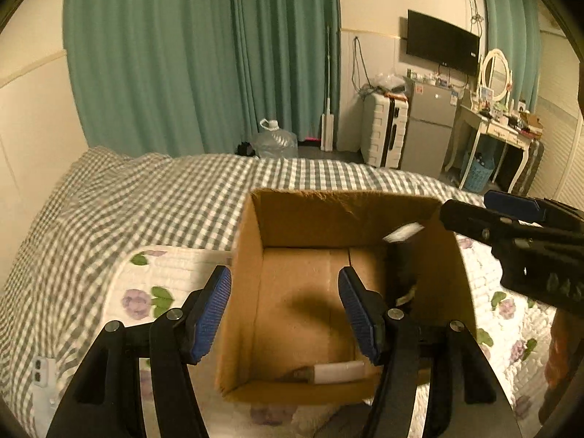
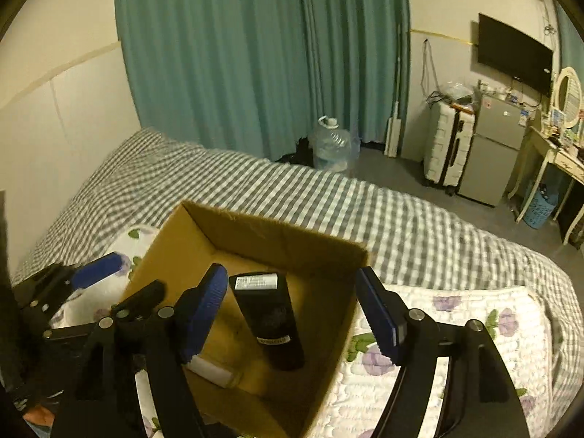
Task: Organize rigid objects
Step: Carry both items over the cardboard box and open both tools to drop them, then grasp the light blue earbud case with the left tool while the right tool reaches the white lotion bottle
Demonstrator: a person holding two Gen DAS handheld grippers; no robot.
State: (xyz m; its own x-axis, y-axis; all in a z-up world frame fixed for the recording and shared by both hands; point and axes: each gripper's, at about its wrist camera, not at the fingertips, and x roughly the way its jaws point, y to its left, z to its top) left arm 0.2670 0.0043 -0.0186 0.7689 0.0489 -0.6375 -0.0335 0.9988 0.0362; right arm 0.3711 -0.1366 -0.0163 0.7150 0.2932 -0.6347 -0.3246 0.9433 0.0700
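Observation:
An open cardboard box (image 1: 350,215) stands on the bed; it also shows in the right wrist view (image 2: 277,233). Inside it a tall black bottle (image 2: 270,317) with a white label leans on the right wall, and a white cylinder (image 1: 337,371) lies at the near wall, also in the right wrist view (image 2: 210,368). My left gripper (image 1: 284,314) is open and empty, its jaws either side of the box's left wall. My right gripper (image 2: 292,314) is open and empty above the box, the black bottle below between its fingers. The right gripper's side (image 1: 511,226) shows over the box's right rim.
The box sits on a white floral quilt (image 2: 456,328) over a grey checked bedspread (image 1: 146,197). Beyond the bed are green curtains, a water jug (image 1: 275,140), a white suitcase (image 1: 385,129), a small fridge (image 1: 430,127) and a dressing table (image 1: 500,131). A white socket strip (image 1: 42,372) lies at the left.

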